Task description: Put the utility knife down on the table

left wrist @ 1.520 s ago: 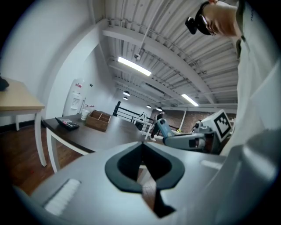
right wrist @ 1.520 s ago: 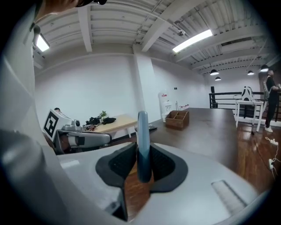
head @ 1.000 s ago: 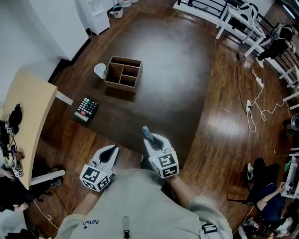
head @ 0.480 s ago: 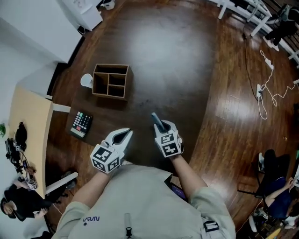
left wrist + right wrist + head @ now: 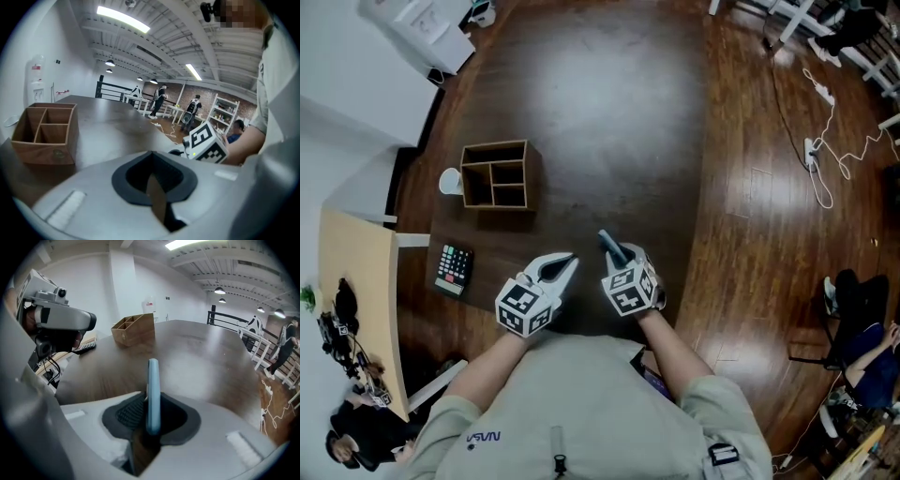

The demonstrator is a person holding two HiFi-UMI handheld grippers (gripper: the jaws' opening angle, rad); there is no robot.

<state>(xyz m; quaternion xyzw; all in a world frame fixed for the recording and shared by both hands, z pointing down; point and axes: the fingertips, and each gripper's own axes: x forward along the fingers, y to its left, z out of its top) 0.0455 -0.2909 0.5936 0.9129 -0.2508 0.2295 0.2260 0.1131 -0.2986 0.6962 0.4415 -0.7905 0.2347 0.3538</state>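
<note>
Your right gripper (image 5: 617, 255) clamps the blue utility knife (image 5: 153, 394), its end jutting forward past the jaws above the dark table (image 5: 609, 112). Just to its left, your left gripper (image 5: 566, 265) hangs empty, jaws drawn together

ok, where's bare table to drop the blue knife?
Biggest bare patch: the dark wooden table ahead of the right tongs holding the blue utility knife, right of the compartmented wooden box. The strip between box and tongs is bare too. Crowded at the left edge: white cup, black calculator.
</note>
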